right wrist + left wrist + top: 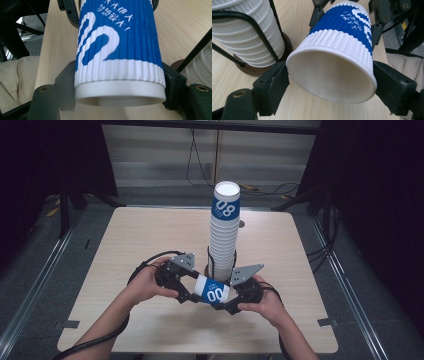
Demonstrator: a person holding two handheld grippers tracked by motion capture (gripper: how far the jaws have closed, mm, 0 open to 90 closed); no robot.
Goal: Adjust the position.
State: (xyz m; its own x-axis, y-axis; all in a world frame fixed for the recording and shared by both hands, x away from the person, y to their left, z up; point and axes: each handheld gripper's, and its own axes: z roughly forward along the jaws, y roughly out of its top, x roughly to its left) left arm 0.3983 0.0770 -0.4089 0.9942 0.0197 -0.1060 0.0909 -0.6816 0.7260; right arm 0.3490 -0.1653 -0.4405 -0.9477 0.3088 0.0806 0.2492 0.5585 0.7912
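Note:
A blue and white ribbed paper cup (215,292) lies level above the table's front, held between both grippers. My left gripper (192,290) has its jaws against the rim at the open mouth (329,75), one pad on each side. My right gripper (231,301) is shut on the cup's bottom end (120,75), its fingers (66,82) pressing the ribbed wall. Just behind them a tall stack of the same cups (224,235) stands upright in a black wire holder (249,18) on a round wooden base (254,70).
The light wooden table (150,235) has bare room to the left and right of the stack. Cables (145,265) trail from both grippers over its front. Dark curtains and floor rails (35,285) surround the table. The person's trouser leg (15,75) is at the near edge.

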